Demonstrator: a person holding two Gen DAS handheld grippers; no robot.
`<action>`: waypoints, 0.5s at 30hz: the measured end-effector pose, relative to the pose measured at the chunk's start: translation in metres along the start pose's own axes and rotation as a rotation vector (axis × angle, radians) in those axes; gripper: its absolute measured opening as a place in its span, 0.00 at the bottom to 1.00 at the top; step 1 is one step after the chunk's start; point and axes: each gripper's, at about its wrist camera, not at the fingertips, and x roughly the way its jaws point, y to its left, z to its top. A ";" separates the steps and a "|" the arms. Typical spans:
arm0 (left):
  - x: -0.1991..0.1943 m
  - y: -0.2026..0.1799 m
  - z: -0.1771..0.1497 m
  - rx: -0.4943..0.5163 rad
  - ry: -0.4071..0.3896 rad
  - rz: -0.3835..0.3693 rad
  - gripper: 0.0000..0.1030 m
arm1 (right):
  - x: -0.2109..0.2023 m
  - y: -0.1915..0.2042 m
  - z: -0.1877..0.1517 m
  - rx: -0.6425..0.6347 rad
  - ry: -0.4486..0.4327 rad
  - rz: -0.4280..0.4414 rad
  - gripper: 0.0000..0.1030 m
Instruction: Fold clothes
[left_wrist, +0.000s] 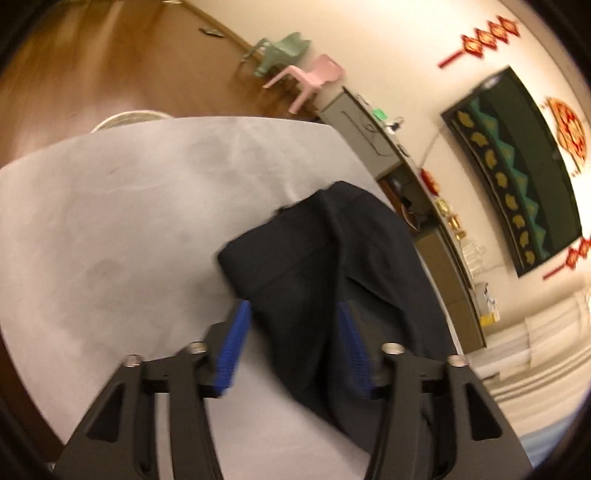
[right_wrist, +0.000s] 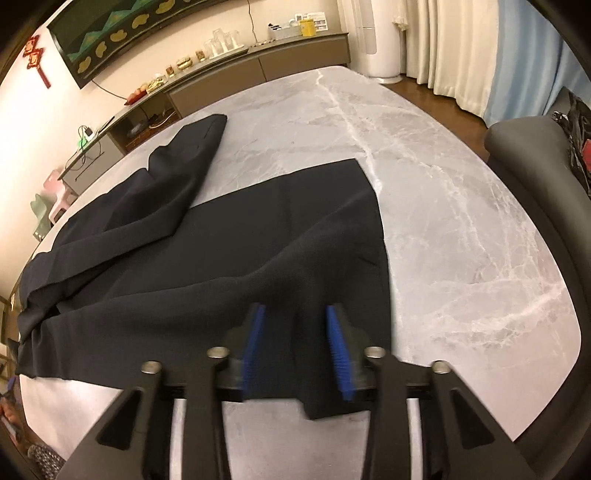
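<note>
Presently, item one: a marble table (right_wrist: 461, 206), grey with white veining, serving as landmark for all that follows. Item two: a dark garment (right_wrist: 207, 266), navy or black, spread across the table's nearer half in the right wrist view, one long part (right_wrist: 184, 166) folded back over the body and reaching toward the table's far edge. Item three: the right gripper (right_wrist: 295, 350), blue-padded fingers (right_wrist: 338, 350) parted, standing to either side of the garment's near hem at the table's front edge; whether the cloth is pinched cannot be told. Item four: the left gripper (left_wrist: 291, 339), fingers likewise spread wide, a bunched fold of the same garment (left_wrist: 325, 266) lying between them near the table's right edge; the view is motion-blurred, and a grip cannot be confirmed. Item five: beyond the table, a low sideboard (right_wrist: 221, 70) against the wall. Item six: pink (left_wrist: 314, 79) and green (left_wrist: 280, 51) small chairs on the wooden floor past the table's far side.
</note>
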 end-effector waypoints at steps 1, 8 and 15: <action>0.007 -0.005 0.003 0.003 0.018 0.009 0.61 | 0.000 -0.002 0.000 0.007 0.000 -0.008 0.44; -0.016 -0.005 0.002 -0.047 -0.085 -0.013 0.61 | 0.001 -0.057 0.002 0.228 0.006 0.015 0.45; -0.022 -0.003 -0.008 0.017 -0.035 -0.071 0.64 | 0.012 -0.047 -0.002 0.134 0.067 0.003 0.47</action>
